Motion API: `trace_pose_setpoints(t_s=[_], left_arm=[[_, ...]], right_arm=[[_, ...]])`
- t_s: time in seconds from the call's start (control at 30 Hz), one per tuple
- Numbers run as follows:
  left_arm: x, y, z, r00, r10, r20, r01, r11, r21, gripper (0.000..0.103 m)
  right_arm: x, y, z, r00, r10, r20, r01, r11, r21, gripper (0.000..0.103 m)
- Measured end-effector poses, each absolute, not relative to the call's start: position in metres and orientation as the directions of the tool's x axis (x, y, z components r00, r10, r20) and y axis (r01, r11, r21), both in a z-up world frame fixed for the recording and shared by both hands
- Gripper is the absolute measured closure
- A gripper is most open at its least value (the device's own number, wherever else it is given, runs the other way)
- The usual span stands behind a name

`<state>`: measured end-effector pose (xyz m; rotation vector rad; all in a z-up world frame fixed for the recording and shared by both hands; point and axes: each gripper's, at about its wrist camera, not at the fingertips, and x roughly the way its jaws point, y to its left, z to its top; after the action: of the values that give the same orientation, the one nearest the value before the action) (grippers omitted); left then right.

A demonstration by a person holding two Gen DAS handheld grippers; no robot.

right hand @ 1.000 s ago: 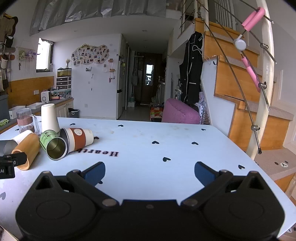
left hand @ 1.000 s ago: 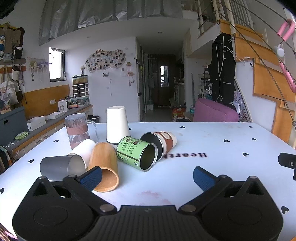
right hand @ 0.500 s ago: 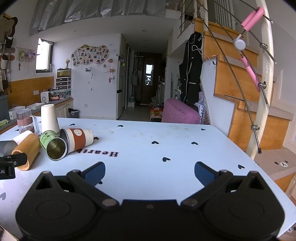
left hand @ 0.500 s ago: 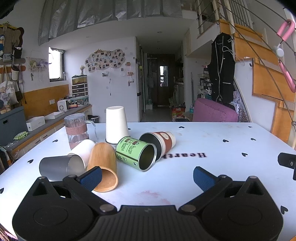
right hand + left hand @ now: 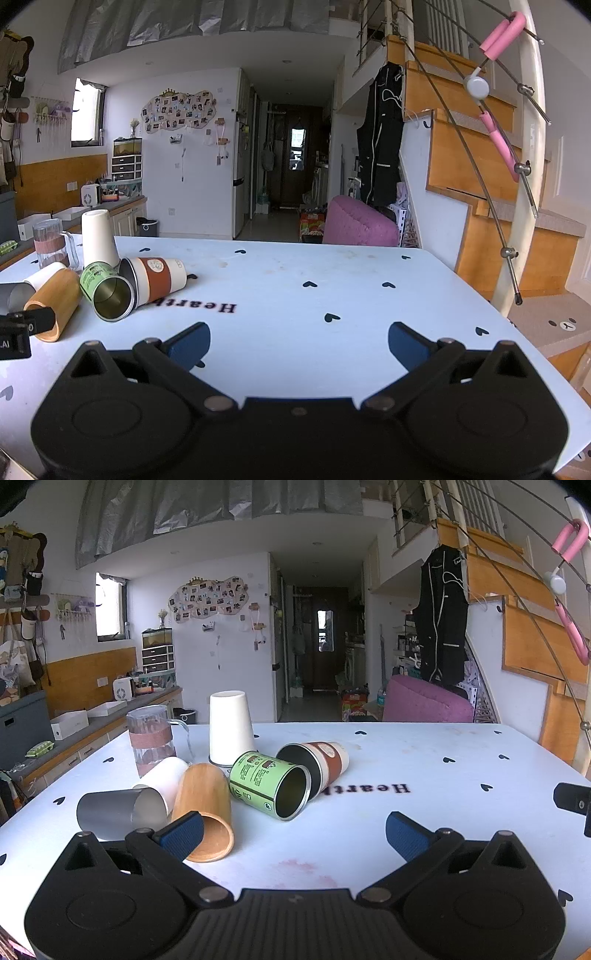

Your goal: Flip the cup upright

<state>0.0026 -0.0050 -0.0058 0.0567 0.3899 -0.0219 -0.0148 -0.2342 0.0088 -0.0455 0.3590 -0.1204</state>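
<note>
Several cups lie on their sides on the white table (image 5: 424, 760): a green can-like cup (image 5: 267, 784), a brown-banded paper cup (image 5: 319, 764), a wooden cup (image 5: 205, 805), a grey cup (image 5: 114, 812) and a white cup (image 5: 162, 779). A white paper cup (image 5: 229, 731) stands upside down behind them. My left gripper (image 5: 291, 829) is open and empty, just in front of the wooden and green cups. My right gripper (image 5: 299, 341) is open and empty, to the right of the cups (image 5: 107, 295).
A glass mug with a pink band (image 5: 151, 744) stands at the back left of the cups. The table has black heart marks and the printed word "Hearth" (image 5: 369, 788). A pink pouf (image 5: 424, 701) and a wooden staircase (image 5: 480, 184) lie beyond the table.
The left gripper has shifted very slightly; the cups sit a touch higher and left in its view. The right gripper has not visibly moved.
</note>
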Motion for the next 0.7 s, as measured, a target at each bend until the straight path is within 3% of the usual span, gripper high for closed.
trace_pose_setpoints(t_s=[0.7], left_arm=[[0.0026,-0.0087,-0.0053,0.923,-0.018,-0.385,0.038,0.998,0.046,0.0]], right_arm=[[-0.0164,-0.2342,0.0077,0.927,-0.122,-0.354,0.109,0.992,-0.058,0.0]])
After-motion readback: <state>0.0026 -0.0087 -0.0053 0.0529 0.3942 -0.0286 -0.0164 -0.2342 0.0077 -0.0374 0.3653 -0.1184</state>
